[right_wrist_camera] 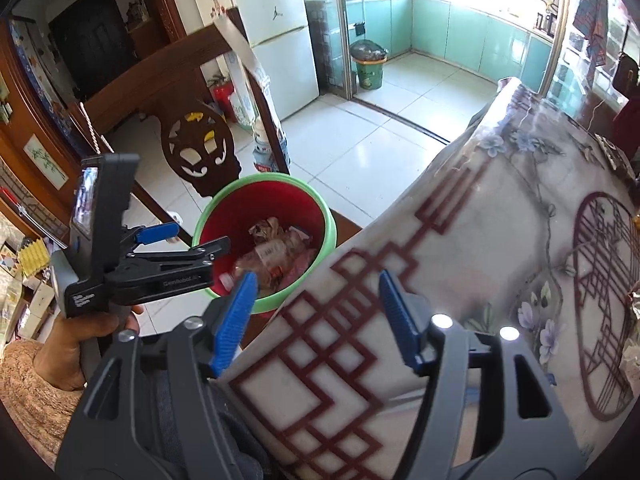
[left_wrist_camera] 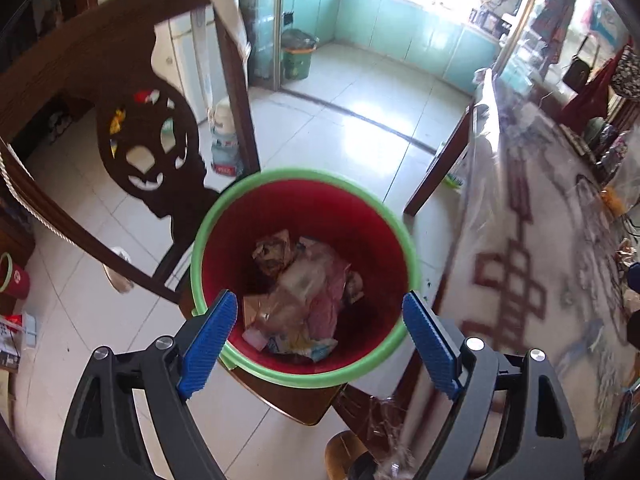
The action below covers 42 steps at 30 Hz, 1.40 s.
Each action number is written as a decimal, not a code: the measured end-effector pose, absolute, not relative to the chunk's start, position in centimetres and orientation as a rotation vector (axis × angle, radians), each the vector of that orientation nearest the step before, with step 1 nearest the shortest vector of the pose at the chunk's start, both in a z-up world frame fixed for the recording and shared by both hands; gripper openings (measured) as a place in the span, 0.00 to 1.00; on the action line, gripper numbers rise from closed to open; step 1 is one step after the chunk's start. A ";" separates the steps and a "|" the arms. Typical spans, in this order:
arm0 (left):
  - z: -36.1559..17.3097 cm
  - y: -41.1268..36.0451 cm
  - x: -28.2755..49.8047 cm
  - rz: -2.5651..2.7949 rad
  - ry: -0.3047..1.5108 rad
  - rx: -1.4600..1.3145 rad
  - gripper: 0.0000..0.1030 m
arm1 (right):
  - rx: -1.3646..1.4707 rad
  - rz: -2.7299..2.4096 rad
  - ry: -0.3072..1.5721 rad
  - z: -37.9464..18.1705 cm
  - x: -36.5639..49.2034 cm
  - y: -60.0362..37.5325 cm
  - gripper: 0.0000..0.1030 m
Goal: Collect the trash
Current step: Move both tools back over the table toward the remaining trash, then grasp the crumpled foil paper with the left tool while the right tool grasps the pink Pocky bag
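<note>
A red bin with a green rim (left_wrist_camera: pixel 412 264) stands on a wooden chair seat beside the table. It holds crumpled paper, plastic wrappers and a clear bottle (left_wrist_camera: pixel 296 300). My left gripper (left_wrist_camera: pixel 318 316) is open and empty, right above the bin's near rim. The bin also shows in the right wrist view (right_wrist_camera: pixel 332 232), with the left gripper (right_wrist_camera: pixel 200 240) over its left rim, held in a hand. My right gripper (right_wrist_camera: pixel 316 300) is open and empty above the table's near corner, just right of the bin.
The table (right_wrist_camera: pixel 500 260) has a clear plastic cover over a patterned cloth. A carved dark wooden chair back (left_wrist_camera: pixel 148 152) rises behind the bin. A green bin (right_wrist_camera: pixel 370 68) stands by the kitchen doorway. Tiled floor (left_wrist_camera: pixel 340 120) lies beyond. Clutter sits at the table's right edge (left_wrist_camera: pixel 616 200).
</note>
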<state>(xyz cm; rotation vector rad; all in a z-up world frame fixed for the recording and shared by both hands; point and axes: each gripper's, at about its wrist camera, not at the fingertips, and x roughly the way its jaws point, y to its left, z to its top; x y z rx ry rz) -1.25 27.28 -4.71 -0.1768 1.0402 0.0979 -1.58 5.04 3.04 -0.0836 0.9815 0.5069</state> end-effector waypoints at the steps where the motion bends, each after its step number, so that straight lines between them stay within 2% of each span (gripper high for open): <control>1: -3.8 26.9 -1.6 0.088 1.021 -0.178 0.79 | -0.074 0.505 0.968 3.4 -2.0 4.2 0.63; 9: 2.6 19.1 -3.3 -0.109 0.890 -0.118 0.80 | -0.038 0.360 0.933 3.4 -4.8 -5.6 0.66; 14: 2.1 13.5 -3.5 -0.206 0.920 -0.099 0.80 | -0.071 0.167 0.980 1.1 -4.6 -16.5 0.66; 18: 1.0 9.6 -4.0 -0.259 0.966 -0.047 0.80 | -0.233 -0.007 1.016 -0.3 -3.6 -25.7 0.67; 20: 0.5 8.0 -4.1 -0.273 0.984 -0.024 0.80 | -0.307 -0.075 1.049 -1.1 -2.8 -29.9 0.73; 23: -0.1 6.1 -4.2 -0.288 1.002 0.003 0.80 | -0.379 -0.162 1.157 -3.2 -1.1 -35.9 0.73; 26: 0.0 4.1 -4.3 -0.306 1.006 0.033 0.80 | -0.473 -0.182 1.209 -4.9 0.0 -38.5 0.73; 33: 0.2 0.5 -4.3 -0.335 1.025 0.072 0.80 | -0.756 -0.127 1.234 -8.7 0.8 -37.3 0.73; 34: 0.3 0.0 -4.4 -0.341 1.024 0.081 0.80 | -0.782 -0.131 1.234 -9.2 0.9 -37.1 0.72; 35: 0.5 -0.8 -4.4 -0.349 1.022 0.094 0.80 | -0.811 -0.152 1.222 -9.6 1.1 -37.4 0.64; 36: 0.6 -1.5 -4.3 -0.357 1.019 0.104 0.80 | -0.824 -0.173 1.203 -9.7 1.1 -37.4 0.62; 38: 0.9 -2.9 -4.1 -0.375 1.013 0.119 0.80 | -0.751 -0.186 1.184 -8.9 1.0 -38.0 0.59; 42: 1.4 -6.8 -3.0 -0.420 1.001 0.123 0.80 | -0.344 -0.212 1.112 -5.2 -0.6 -39.6 0.58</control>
